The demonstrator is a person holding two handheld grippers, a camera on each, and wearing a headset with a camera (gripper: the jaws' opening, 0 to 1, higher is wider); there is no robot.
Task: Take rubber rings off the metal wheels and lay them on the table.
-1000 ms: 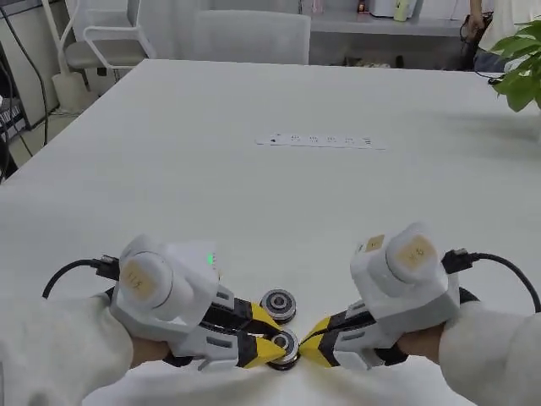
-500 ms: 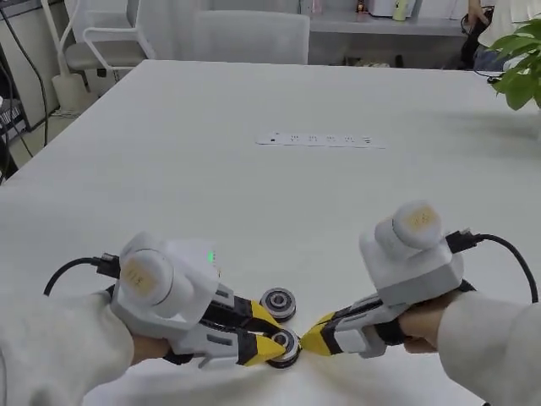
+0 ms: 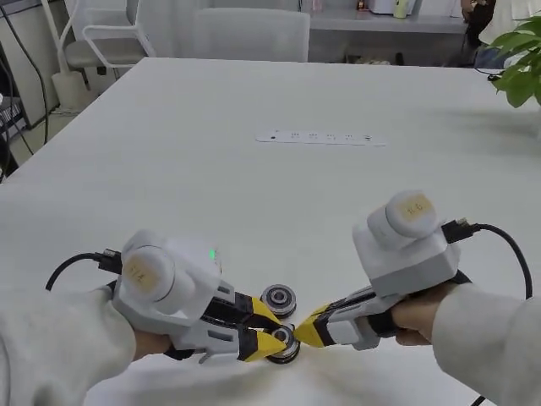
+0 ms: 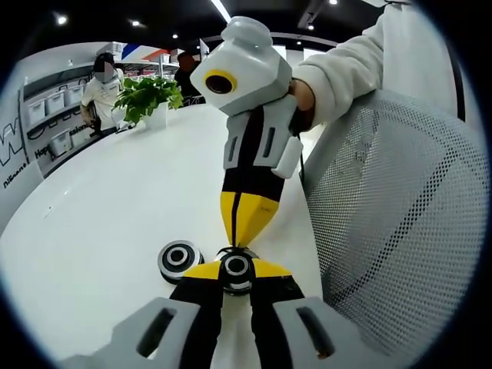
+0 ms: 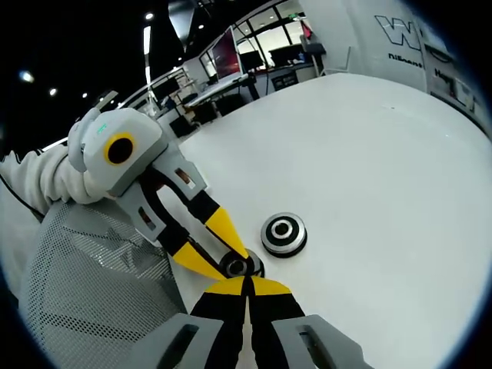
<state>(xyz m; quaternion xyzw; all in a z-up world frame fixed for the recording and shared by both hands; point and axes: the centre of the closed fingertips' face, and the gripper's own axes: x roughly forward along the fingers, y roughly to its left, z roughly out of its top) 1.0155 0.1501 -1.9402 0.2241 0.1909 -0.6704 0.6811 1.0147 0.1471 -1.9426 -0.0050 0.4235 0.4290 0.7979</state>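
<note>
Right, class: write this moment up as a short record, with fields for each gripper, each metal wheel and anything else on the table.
left gripper: shut on the held wheel, one yellow tip on either side
right gripper: jaws shut together, tips at the held wheel's edge; whether they pinch anything cannot be told
free wheel: lying flat beside the held wheel, untouched, dark rubber ring on its rim
table: white; a power strip lies farther back
task stage: ring removal not yet done
</note>
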